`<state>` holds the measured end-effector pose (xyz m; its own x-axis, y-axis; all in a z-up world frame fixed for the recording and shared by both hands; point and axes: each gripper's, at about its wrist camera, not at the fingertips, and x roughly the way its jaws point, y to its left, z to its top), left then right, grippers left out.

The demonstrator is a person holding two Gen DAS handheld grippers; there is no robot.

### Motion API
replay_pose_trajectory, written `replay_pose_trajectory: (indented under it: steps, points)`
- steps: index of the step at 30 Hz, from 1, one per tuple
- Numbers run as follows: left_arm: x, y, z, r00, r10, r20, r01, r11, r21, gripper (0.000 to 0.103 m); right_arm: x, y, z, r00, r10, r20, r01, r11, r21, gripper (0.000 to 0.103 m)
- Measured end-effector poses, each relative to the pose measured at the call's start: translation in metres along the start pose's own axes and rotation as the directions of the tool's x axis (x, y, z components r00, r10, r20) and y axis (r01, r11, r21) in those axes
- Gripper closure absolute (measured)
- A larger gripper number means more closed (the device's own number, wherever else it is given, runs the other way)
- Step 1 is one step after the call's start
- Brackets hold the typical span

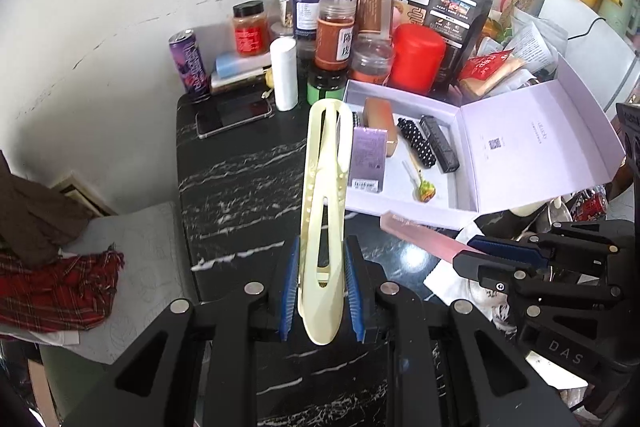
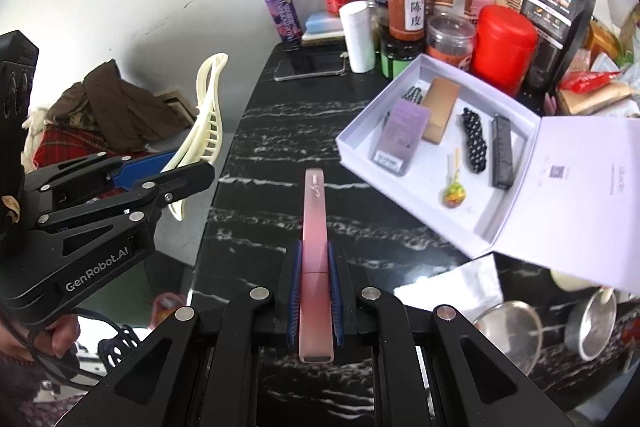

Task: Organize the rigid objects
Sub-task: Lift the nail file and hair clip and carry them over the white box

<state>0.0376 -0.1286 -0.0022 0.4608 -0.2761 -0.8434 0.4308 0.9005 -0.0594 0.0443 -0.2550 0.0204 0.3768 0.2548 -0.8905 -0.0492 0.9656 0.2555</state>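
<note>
We grip a cream hair clip (image 1: 323, 211) in our left gripper (image 1: 322, 297), its fingers (image 1: 290, 291) closed on the clip's lower end, held above the black marble counter (image 1: 240, 179). Our right gripper (image 2: 316, 301) clamps a pink bar (image 2: 314, 247) the same way. The open white box (image 2: 360, 131), near both items, holds a purple packet (image 2: 400, 131) and a lollipop (image 2: 452, 193).

Long cream plastic hair clip (image 1: 322, 211), slotted, held lengthwise above black marble tabletop (image 1: 240, 179), tip toward 12 o'clock. Slim pink rectangular bar (image 2: 316, 263), held level, pointing to 12 o'clock. Open white cardboard box (image 2: 400, 163) at 2 o'clock, lid flat, small items inside.
</note>
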Motion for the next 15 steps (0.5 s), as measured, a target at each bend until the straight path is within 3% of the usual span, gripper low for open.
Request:
replay_pose_trajectory:
  steps: [15]
  points:
    - [0.028,-0.029,0.055,0.999,-0.049,0.007,0.049,0.995,0.083,0.081,-0.001,-0.037,0.044,0.999,-0.039,0.021,0.038,0.999,0.027,0.090]
